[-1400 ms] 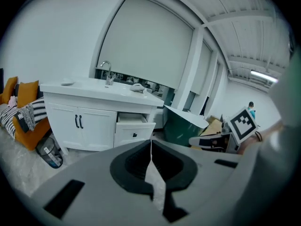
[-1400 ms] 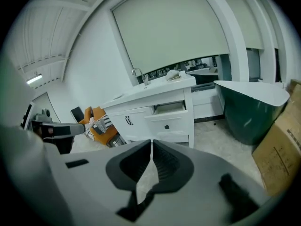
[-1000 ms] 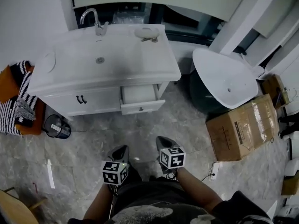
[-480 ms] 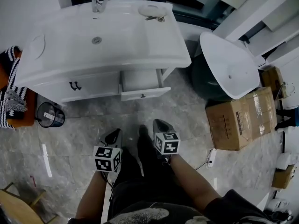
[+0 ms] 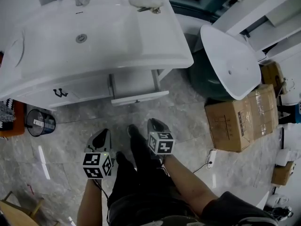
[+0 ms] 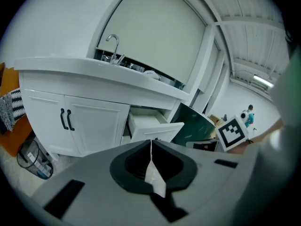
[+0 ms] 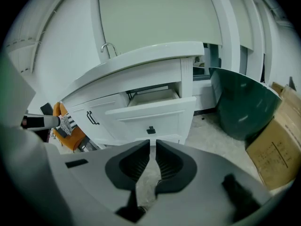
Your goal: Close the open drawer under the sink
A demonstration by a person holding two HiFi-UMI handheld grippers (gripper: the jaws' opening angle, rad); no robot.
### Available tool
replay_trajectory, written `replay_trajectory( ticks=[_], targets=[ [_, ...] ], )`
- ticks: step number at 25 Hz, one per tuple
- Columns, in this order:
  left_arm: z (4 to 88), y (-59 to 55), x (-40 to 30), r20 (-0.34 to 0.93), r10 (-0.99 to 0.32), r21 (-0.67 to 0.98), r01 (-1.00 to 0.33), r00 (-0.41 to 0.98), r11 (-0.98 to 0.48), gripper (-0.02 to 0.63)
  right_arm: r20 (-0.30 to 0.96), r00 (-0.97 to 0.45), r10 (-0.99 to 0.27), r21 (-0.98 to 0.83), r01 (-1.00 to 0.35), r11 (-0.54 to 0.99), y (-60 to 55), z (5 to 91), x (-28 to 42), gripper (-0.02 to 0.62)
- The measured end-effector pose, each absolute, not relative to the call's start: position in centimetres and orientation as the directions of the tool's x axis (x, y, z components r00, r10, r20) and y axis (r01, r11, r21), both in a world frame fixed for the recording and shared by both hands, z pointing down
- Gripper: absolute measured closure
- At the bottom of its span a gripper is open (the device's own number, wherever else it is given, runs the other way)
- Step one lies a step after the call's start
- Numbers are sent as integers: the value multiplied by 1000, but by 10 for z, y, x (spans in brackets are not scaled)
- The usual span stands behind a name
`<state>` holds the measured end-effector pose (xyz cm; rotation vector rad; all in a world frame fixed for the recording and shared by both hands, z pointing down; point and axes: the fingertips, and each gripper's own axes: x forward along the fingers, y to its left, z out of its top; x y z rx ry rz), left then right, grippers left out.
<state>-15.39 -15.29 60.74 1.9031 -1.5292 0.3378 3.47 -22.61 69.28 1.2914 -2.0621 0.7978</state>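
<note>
A person is standing on a grey marbled floor [image 5: 188, 121] in a washroom, facing one white sink cabinet [image 5: 94, 36]. Its single drawer [image 5: 138, 98] is sticking out open at the lower right, beside two doors with two black handles [image 5: 59, 92]. The left gripper [image 5: 101, 135] and right gripper [image 5: 155, 125] are hovering well short of it, both with jaws together and holding nothing. One loose white basin [image 5: 230, 65] is sitting to the right, next to a taped cardboard box [image 5: 240, 119] whose print is too small to read.
</note>
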Motion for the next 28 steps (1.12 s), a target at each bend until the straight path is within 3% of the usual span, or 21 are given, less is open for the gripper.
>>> replay_trajectory(
  ticks=[5,11,15,28],
  targets=[
    [632,-167,-160,597,-759,341,-939,258,-50,589,752,-360,-552,-159,-912,378,-248,727,22,551],
    [654,-184,-165,614,-749,346,-938,247,-26,589,776,-361,-517,-157,-905,396,-275,770,-6,453],
    [673,-192,-167,648,-725,322,-947,234,-17,589,788,-315,-528,-90,-908,408,-295,785,-15,448],
    [685,-216,-147,687,-685,352,-936,241,24,589,811,-330,-484,-125,-905,407,-322,812,-30,449]
  ],
)
